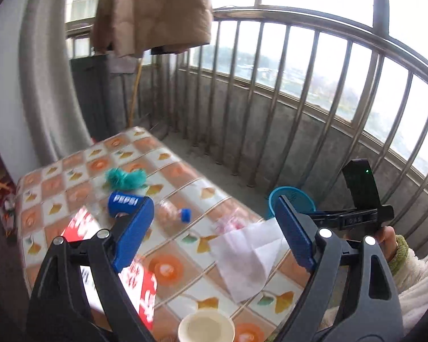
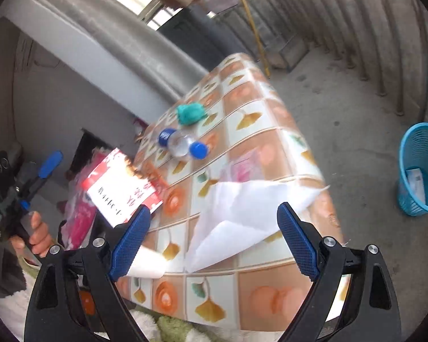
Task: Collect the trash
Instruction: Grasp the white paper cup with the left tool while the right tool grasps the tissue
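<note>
A table with an orange-and-white checked cloth (image 1: 185,171) holds the litter. On it lie a teal fluffy wad (image 1: 125,178), a clear Pepsi bottle (image 1: 122,201) with a blue cap (image 1: 185,215), a pink wrapper (image 1: 231,225), a white crumpled paper (image 1: 248,256), a red-and-white card (image 1: 141,285) and a paper cup (image 1: 205,327). My left gripper (image 1: 214,233) hovers open above the near part of the table, nothing between its blue pads. My right gripper (image 2: 214,239) is open too, above the white paper (image 2: 251,208) and the table's near edge, with the cup (image 2: 147,265) behind its left finger.
A blue mesh basket (image 2: 422,168) stands on the concrete floor to the right of the table, a paper inside it. Metal railing bars (image 1: 299,99) close the balcony beyond. A pink bag (image 2: 82,208) hangs off the table's left side. A hand (image 2: 40,236) grips the left tool.
</note>
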